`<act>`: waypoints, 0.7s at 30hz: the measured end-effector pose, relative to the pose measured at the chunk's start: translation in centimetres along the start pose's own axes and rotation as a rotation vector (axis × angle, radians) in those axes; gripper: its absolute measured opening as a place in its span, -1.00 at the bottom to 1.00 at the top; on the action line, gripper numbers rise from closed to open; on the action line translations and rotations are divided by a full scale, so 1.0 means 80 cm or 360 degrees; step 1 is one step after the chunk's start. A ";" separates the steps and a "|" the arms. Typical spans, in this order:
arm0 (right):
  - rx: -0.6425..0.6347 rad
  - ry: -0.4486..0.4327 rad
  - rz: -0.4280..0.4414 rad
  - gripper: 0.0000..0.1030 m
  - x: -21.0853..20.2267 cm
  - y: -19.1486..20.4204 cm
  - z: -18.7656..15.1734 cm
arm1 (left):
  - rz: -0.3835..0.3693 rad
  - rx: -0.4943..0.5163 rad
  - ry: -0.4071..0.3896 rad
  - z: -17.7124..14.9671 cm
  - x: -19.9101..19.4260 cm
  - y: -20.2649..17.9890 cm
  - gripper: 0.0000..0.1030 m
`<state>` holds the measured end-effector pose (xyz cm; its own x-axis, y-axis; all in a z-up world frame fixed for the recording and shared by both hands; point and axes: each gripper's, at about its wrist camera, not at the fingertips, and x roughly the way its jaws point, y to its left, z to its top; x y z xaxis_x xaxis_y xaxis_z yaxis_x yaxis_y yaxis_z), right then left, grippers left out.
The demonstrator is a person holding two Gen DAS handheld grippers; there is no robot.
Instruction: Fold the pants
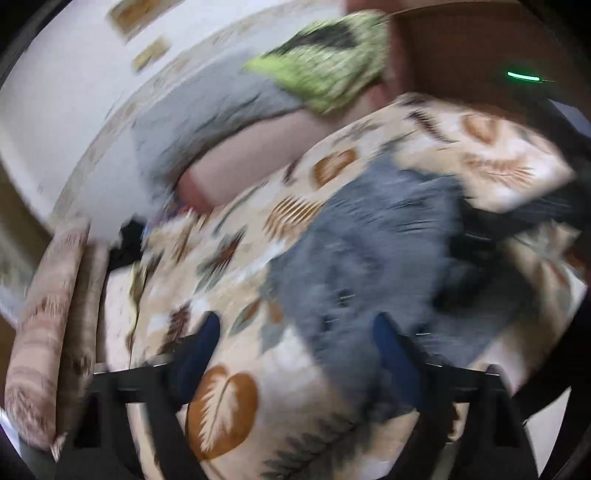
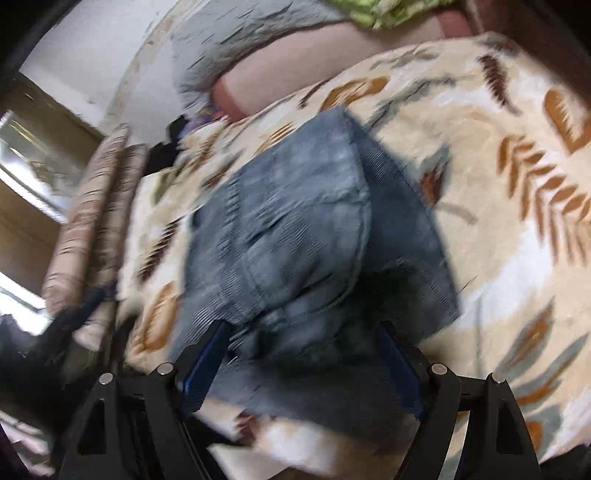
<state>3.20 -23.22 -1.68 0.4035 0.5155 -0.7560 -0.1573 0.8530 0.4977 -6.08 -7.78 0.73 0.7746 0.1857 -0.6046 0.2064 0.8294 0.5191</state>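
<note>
While both grippers (image 1: 295, 332) (image 2: 303, 347) gape empty, folded ribbed blue-grey jeans (image 2: 295, 221) lie on a fuzzy leaf-print blanket (image 2: 498, 184).

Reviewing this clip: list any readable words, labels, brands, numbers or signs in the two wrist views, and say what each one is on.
None can be read in either view.
Folded grey-blue pants: no label or tag shows.
Leaf-patterned blanket: pattern only, no lettering.
Framed pictures on the wall: too blurred to tell whether they carry text.
Green light: a glowing bar, not a character.
</note>
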 end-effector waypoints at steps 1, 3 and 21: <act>-0.0003 -0.0045 -0.0057 0.62 -0.003 0.000 0.007 | 0.0013 0.0120 -0.0033 -0.002 -0.005 -0.021 0.69; -0.0058 -0.0066 -0.0071 0.62 -0.005 0.005 0.016 | 0.0079 0.0262 -0.0039 -0.005 0.002 -0.044 0.69; -0.0042 0.0009 0.0385 0.22 -0.044 0.016 0.018 | -0.0131 -0.0281 0.0250 -0.016 0.075 0.055 -0.83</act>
<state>2.91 -24.08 2.22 0.3463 0.7054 -0.6184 -0.2724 0.7064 0.6532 -1.29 -2.31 -1.39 0.6542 0.1819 -0.7341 0.1464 0.9218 0.3588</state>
